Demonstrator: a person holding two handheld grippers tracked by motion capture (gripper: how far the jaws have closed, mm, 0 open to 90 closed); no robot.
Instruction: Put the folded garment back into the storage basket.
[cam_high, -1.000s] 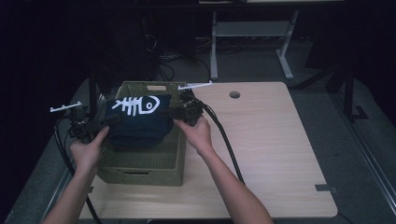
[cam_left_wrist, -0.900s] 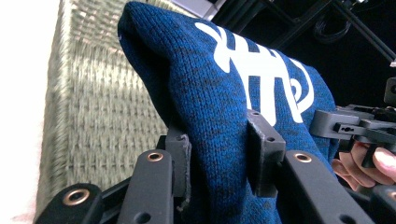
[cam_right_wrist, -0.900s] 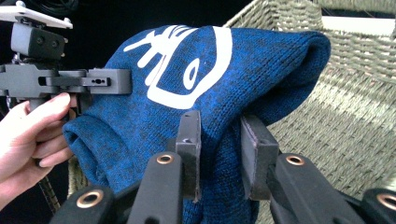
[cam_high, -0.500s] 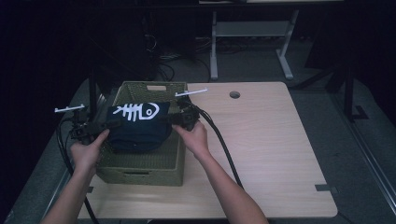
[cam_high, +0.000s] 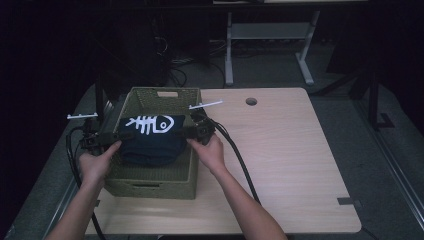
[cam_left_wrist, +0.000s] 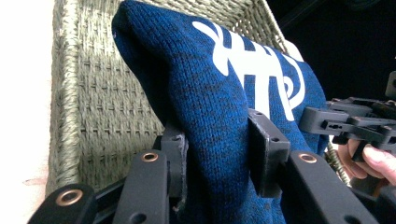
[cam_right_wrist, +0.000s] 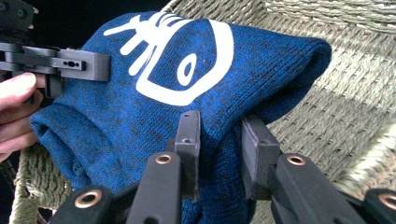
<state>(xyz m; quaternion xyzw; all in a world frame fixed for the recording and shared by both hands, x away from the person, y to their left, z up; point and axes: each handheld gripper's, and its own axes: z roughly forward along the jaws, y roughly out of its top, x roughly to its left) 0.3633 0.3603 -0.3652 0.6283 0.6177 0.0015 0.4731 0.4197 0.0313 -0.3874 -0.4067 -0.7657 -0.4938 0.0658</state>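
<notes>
A folded dark blue knit sweater with a white fish-bone print hangs low inside the woven olive basket, held at both ends. My left gripper grips its left end. In the left gripper view my left gripper has thick fabric filling the gap between its pads; its jaws have just been opening a little, still touching the knit. My right gripper pinches the right end. In the right gripper view my right gripper is shut on a bunched fold. The basket floor under the sweater is hidden.
The basket sits at the left end of a light wooden table with a round cable hole. A black cable trails from the right gripper across the table. A white desk frame and floor cables lie beyond.
Both grippers have sunk with the sweater, which was above the basket rim and now sits down between its walls. The hands stay at either side.
</notes>
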